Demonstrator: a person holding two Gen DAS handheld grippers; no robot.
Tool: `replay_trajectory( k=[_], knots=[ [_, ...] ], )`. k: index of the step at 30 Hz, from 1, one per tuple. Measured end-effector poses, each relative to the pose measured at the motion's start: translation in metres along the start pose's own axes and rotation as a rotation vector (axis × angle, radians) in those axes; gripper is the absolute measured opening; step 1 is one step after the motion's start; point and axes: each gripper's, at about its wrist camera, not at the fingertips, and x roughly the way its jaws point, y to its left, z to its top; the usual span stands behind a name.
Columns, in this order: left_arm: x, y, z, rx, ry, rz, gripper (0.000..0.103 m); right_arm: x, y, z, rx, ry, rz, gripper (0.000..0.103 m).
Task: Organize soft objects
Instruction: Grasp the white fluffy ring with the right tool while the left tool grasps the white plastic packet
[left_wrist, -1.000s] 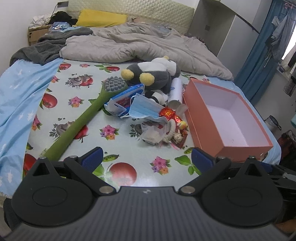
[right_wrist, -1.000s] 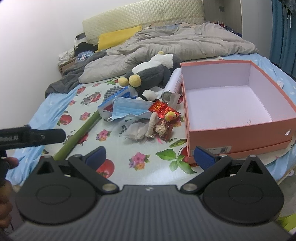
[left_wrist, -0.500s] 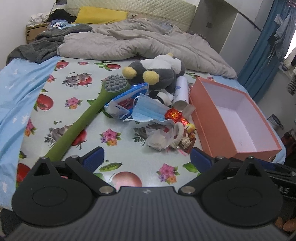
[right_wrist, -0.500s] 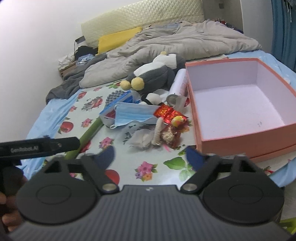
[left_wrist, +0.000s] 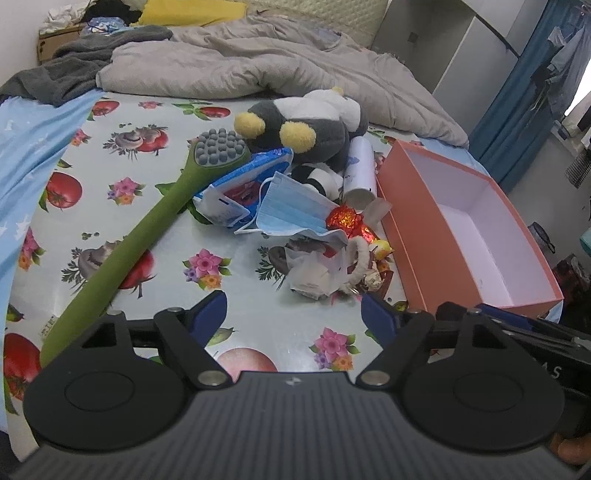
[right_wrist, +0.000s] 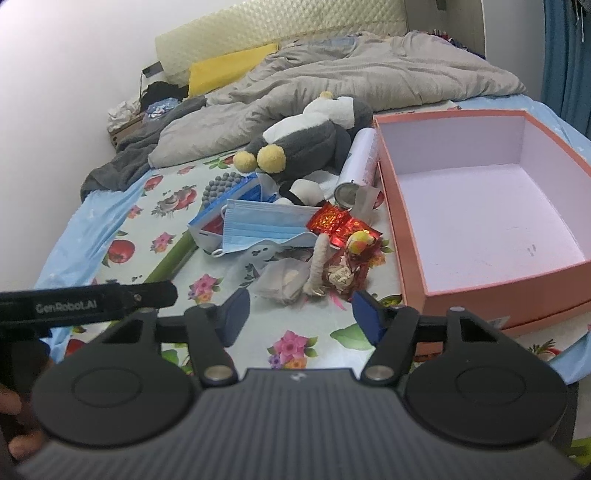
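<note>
I find both grippers, left (left_wrist: 294, 311) and right (right_wrist: 300, 308), empty, their jaws just narrowing, neither closed. Risk: snagging the blue pleated face mask (right_wrist: 264, 225) drags the tangled pile beside the open pink cardboard box (right_wrist: 413, 236).

the printed table cover (left_wrist: 155, 236) looks like glossy, smooth plastic sheet. the plush toy (left_wrist: 306, 122) is fuzzy cloth; the quilt (left_wrist: 240, 70) is matt, crumpled fabric. the box (right_wrist: 410, 236) is matt card. the face mask (right_wrist: 266, 225) is pleated non-woven cloth, the red wrapper (right_wrist: 332, 221) shiny foil, the green brush (left_wrist: 147, 236) matt rubbery plastic.
</note>
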Motion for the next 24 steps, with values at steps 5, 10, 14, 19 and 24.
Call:
replay_trajectory(
  k=[5, 10, 14, 19, 24],
  knots=[
    [0.022, 0.002, 0.006, 0.010, 0.030, -0.006, 0.077, 0.020, 0.001, 0.006, 0.008, 0.017, -0.024, 0.043],
    [0.058, 0.005, 0.014, -0.002, 0.074, -0.027, 0.075, 0.047, -0.007, 0.015, 0.047, 0.035, -0.040, 0.043],
    [0.087, 0.005, 0.021, -0.008, 0.106, -0.052, 0.075, 0.070, -0.008, 0.024, 0.050, 0.060, -0.007, 0.043],
    [0.122, 0.011, 0.028, -0.025, 0.158, -0.077, 0.073, 0.102, -0.008, 0.035, 0.053, 0.088, 0.009, 0.043],
    [0.150, 0.021, 0.031, -0.039, 0.201, -0.094, 0.072, 0.132, -0.015, 0.042, 0.088, 0.130, -0.005, 0.041]
  ],
)
